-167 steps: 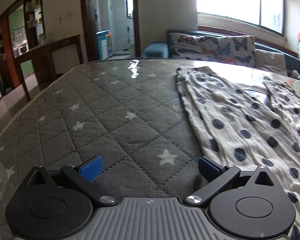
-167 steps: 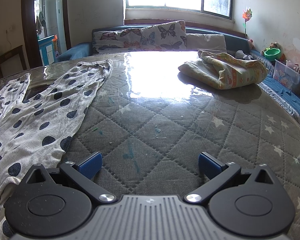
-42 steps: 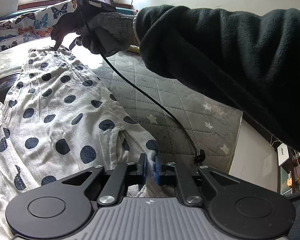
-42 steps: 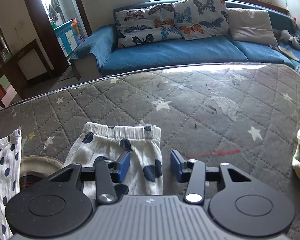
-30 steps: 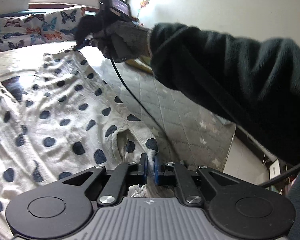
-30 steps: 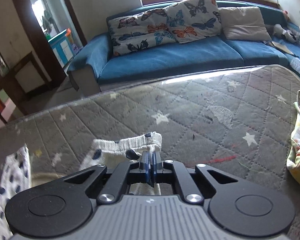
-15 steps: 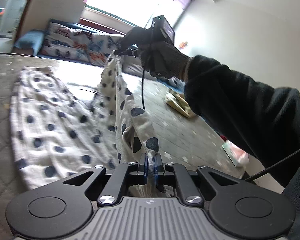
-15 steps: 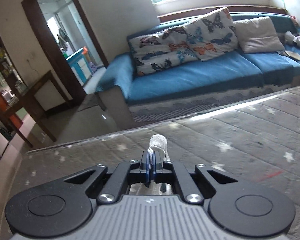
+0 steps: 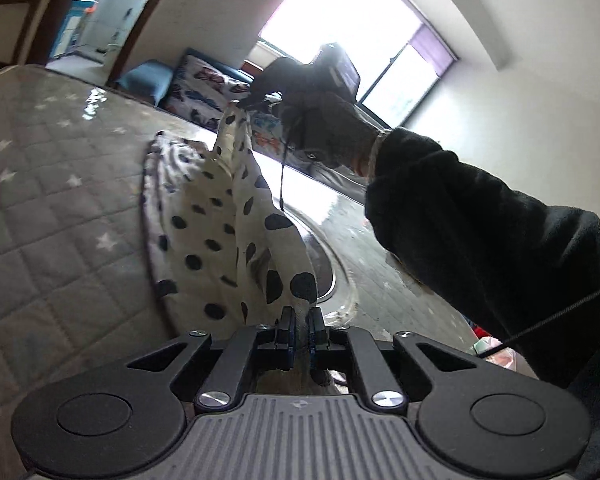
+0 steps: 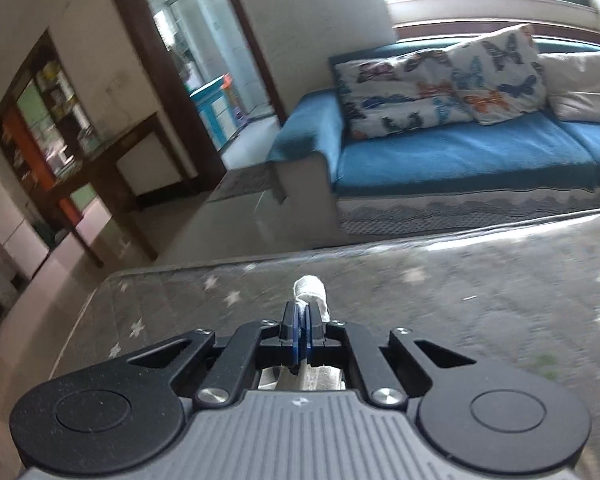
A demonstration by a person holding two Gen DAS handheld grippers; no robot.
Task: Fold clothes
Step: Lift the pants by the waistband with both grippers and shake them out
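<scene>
Both tongs pinch the polka-dot garment (image 9: 236, 216): the left tongs (image 9: 300, 330) clamp one edge, the right tongs (image 10: 303, 330) another, lifting one side off the quilted desk (image 9: 60, 216). To fold well, keep the held edge taut and lay it square over the half lying flat. No readable writing shows.

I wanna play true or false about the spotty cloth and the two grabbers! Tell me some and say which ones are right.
1. The left gripper is shut on the spotty cloth. True.
2. The right gripper is wide open. False: it is shut on a bit of white cloth.
3. The sofa is red. False: it is blue.
4. Part of the cloth is lifted off the table. True.
5. The gloved hand holds a cup. False: it holds the other gripper.
</scene>
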